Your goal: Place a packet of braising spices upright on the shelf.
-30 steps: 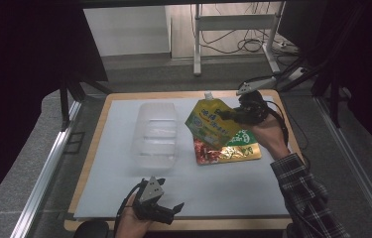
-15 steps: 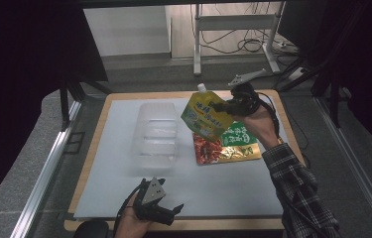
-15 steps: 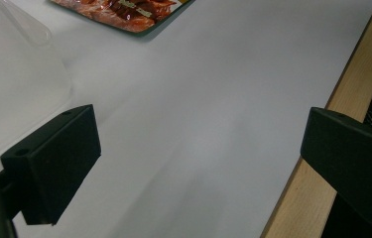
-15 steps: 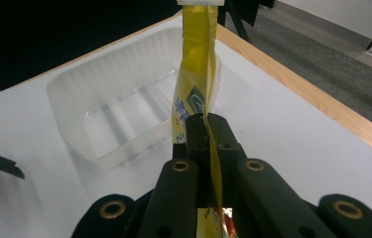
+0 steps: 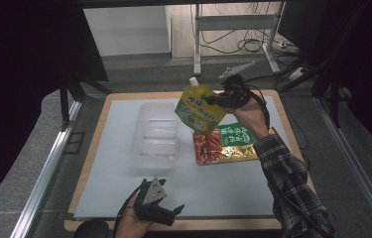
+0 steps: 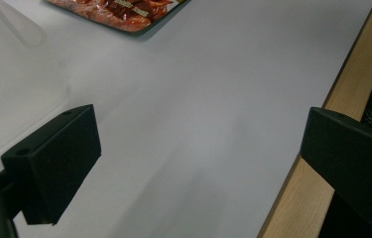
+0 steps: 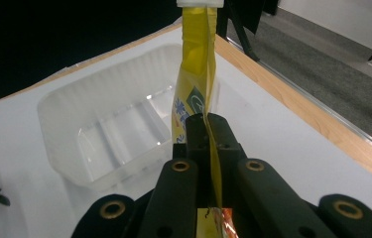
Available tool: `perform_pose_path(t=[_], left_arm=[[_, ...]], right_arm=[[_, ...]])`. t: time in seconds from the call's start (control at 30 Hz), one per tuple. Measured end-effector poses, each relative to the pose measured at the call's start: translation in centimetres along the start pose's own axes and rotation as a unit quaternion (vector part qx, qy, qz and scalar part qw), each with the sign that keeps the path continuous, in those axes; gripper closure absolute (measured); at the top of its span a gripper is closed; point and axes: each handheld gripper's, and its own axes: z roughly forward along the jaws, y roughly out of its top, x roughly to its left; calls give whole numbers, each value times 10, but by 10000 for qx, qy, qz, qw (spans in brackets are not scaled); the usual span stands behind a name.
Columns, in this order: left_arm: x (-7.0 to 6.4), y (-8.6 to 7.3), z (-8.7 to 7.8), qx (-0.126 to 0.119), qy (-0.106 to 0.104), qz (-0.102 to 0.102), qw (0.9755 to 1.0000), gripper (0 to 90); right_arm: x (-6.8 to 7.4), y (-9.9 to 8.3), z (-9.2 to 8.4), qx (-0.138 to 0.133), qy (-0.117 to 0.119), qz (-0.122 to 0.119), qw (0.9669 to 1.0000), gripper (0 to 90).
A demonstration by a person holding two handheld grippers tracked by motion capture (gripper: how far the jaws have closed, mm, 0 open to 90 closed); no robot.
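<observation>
The left gripper (image 5: 171, 212) is black, with a grey three-cornered plate (image 5: 155, 189) on top that has small holes in it. In the left gripper view its two jaws are thick black blocks with a matte surface. The right gripper (image 5: 207, 99) is also black, with a grey plate (image 5: 235, 71) and a thin black cable (image 5: 265, 106). In the right gripper view its arms carry round brass-coloured bushings (image 7: 180, 165). The person wears a dark plaid sleeve (image 5: 292, 188) with light lines.

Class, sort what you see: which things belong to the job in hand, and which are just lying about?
In the job:
- yellow spouted pouch, pinched in the right gripper
- clear plastic tub, seemingly where it is headed

Lying about:
- red and gold packet
- green packet
- left gripper, open, idle at the white mat
</observation>
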Motion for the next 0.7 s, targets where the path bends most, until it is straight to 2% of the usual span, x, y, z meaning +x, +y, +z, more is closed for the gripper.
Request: perform_pose_path(t=[0.27,0.53,0.7], left_arm=[[0,0,0,7,-34,-23,10000,22],[-1,0,1,39,-33,37,10000,23],[0,0,0,-20,-37,-31,10000,20]], right_arm=[[-3,13,13,-47,32,-39,10000,891],[-6,24,24,-47,62,-80,9999,891],[-7,33,34,-54,71,-56,9999,891]])
